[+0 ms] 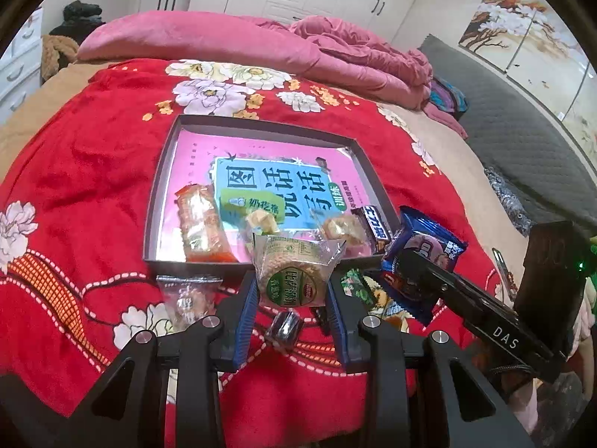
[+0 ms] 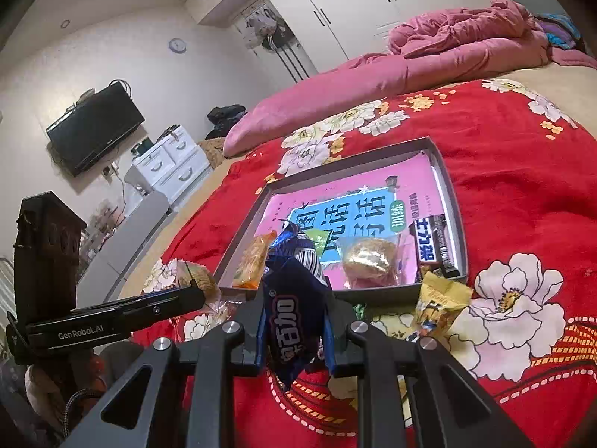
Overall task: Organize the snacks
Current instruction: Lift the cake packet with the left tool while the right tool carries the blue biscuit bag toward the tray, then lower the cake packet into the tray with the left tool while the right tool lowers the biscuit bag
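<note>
A shallow dark tray [image 1: 156, 186] with a pink book inside lies on the red floral blanket; it also shows in the right wrist view [image 2: 453, 201]. In it lie an orange snack pack [image 1: 199, 222], a clear-wrapped pastry [image 1: 341, 226] and a dark chocolate bar [image 1: 375, 226]. My left gripper [image 1: 293, 287] is shut on a round rice cake pack with a green label [image 1: 291, 276], just in front of the tray's near edge. My right gripper [image 2: 294, 321] is shut on a blue cookie pack [image 2: 293, 298], also before the near edge. That pack shows in the left wrist view [image 1: 429, 250].
Loose snacks lie on the blanket in front of the tray: a clear-wrapped one [image 1: 188, 298], a small dark candy [image 1: 285, 326], a green pack [image 1: 356, 285], a yellow pack [image 2: 438, 304]. A pink quilt [image 1: 261, 44] lies behind. Drawers [image 2: 171, 164] stand left.
</note>
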Tool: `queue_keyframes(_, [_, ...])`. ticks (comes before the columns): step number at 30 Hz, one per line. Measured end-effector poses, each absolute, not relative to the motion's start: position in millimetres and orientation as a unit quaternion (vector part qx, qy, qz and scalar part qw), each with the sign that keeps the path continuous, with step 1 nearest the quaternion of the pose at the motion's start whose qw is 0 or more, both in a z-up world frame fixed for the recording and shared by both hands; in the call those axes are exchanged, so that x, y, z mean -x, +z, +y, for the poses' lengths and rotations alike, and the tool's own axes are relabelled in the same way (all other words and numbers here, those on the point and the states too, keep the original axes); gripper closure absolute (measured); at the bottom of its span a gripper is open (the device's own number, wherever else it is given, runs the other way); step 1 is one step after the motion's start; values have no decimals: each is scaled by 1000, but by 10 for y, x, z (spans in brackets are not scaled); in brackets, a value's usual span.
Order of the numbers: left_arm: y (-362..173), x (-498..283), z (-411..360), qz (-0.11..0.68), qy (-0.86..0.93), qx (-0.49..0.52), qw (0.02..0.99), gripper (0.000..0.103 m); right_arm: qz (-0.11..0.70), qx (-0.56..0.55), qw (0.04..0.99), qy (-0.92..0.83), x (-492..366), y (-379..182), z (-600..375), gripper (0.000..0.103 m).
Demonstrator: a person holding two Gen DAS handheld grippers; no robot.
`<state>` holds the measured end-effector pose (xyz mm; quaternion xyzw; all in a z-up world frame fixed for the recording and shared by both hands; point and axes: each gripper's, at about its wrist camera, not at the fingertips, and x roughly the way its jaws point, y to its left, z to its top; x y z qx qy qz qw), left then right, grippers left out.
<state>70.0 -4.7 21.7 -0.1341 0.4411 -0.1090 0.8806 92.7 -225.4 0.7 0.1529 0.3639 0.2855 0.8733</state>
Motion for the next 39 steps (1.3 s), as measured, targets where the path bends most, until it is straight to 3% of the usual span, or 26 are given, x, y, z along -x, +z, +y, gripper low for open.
queue_keyframes(39, [146,-1188,-242,440,-108,141,880,67,337,-178,892,244,-1216,85,-2545,80])
